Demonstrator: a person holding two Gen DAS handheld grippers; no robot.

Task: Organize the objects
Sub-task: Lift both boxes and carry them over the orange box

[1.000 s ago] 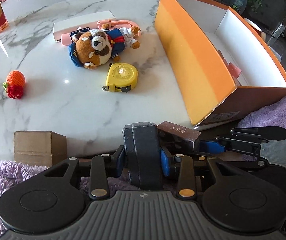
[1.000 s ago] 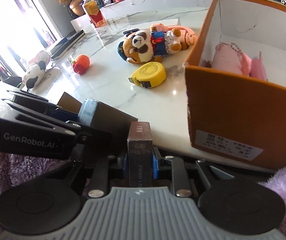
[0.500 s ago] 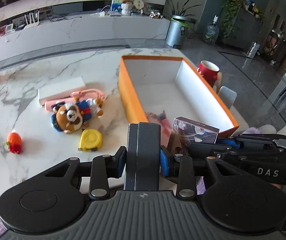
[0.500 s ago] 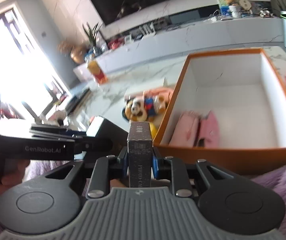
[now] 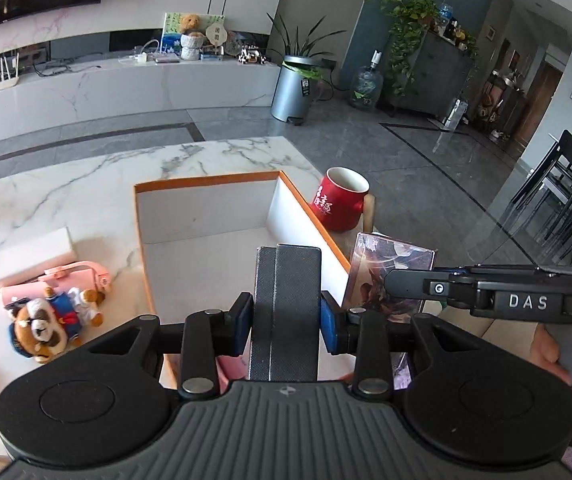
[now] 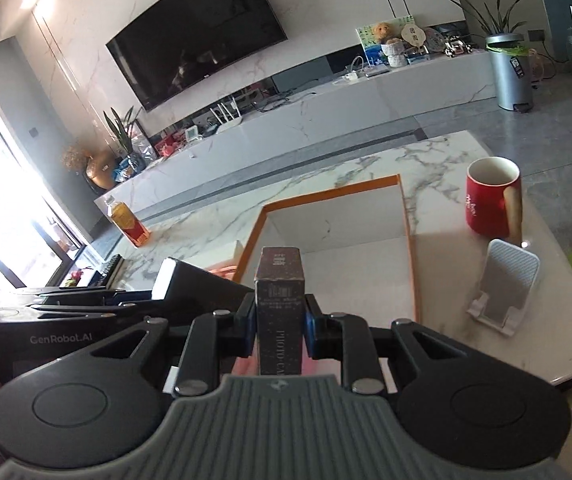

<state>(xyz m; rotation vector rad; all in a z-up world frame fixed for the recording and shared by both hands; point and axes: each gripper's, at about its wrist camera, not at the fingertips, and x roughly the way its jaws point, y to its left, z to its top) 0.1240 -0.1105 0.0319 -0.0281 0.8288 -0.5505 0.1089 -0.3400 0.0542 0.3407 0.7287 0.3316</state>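
Note:
My left gripper [image 5: 286, 316] is shut on a dark grey box [image 5: 287, 300] and holds it above the near end of the open orange box [image 5: 206, 216]. My right gripper [image 6: 280, 326] is shut on a slim brown photo-card box [image 6: 280, 304], also raised over the orange box [image 6: 334, 240]. The card box shows in the left wrist view [image 5: 390, 276], the grey box in the right wrist view [image 6: 202, 284]. Pink items lie in the orange box, mostly hidden behind the grippers.
A plush bear [image 5: 50, 320], a pink case [image 5: 58, 280] and a white box [image 5: 30, 256] lie left of the orange box on the marble table [image 5: 66, 200]. A red mug [image 6: 492, 200], a white phone stand [image 6: 504, 288] and a drink bottle [image 6: 126, 222] stand nearby.
Both grippers have risen and tilted up with their boxes, from the table's front edge to above the orange box. The yellow tape measure and the strawberry toy have left the view.

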